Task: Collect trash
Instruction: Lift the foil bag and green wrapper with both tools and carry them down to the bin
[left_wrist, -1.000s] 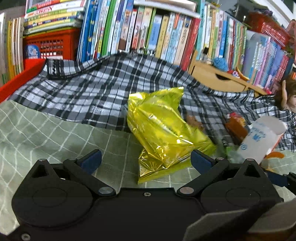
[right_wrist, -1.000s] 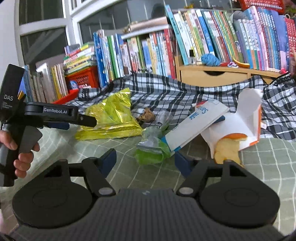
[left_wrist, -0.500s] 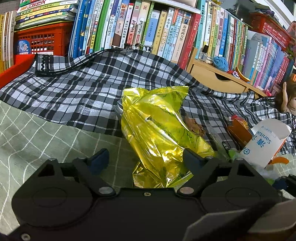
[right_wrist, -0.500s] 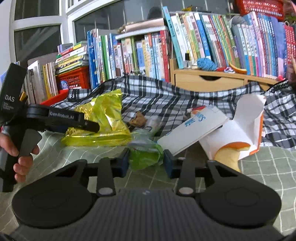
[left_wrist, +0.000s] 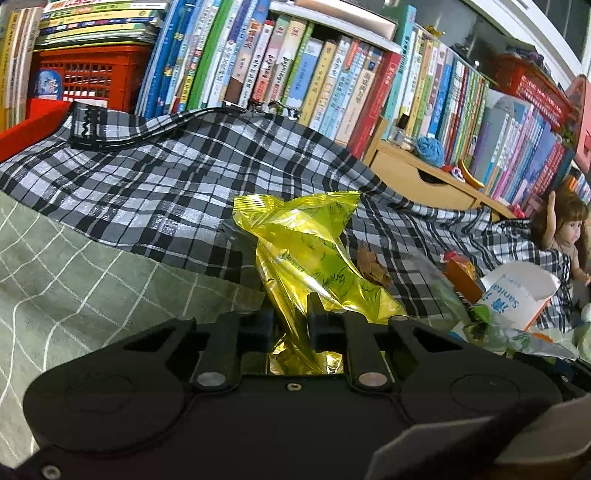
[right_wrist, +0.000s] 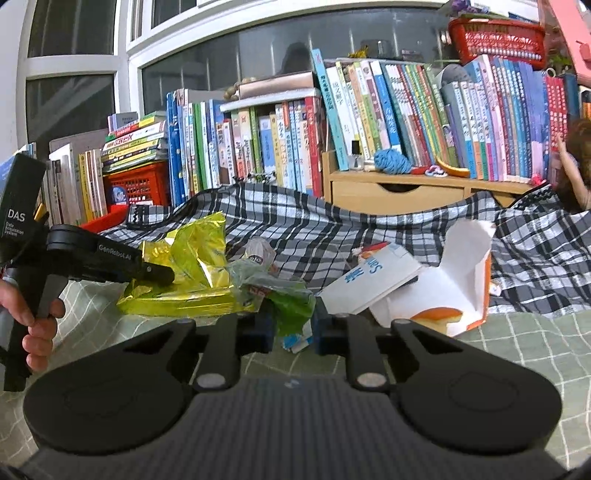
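A crinkled yellow snack bag (left_wrist: 310, 258) stands up from the green checked cloth, and my left gripper (left_wrist: 290, 325) is closing, its pads pinching the bag's lower end. The right wrist view shows that same yellow bag (right_wrist: 192, 273) at the left, with the left gripper (right_wrist: 162, 275) on it. My right gripper (right_wrist: 293, 325) is closing too, its pads pressing a green plastic wrapper (right_wrist: 291, 299). Beside it lie a white and blue carton (right_wrist: 373, 280) and a torn white and orange box (right_wrist: 454, 295).
A black and white plaid bag (left_wrist: 166, 184) lies spread behind the trash. Rows of books (right_wrist: 369, 122), a red crate (left_wrist: 85, 77) and a wooden drawer unit (right_wrist: 399, 192) line the back. A doll (left_wrist: 561, 236) sits at the right. A hand (right_wrist: 37, 332) holds the left gripper's handle.
Both grippers went from wide open to shut: the left on the yellow bag, which now stands more upright, and the right on the green wrapper.
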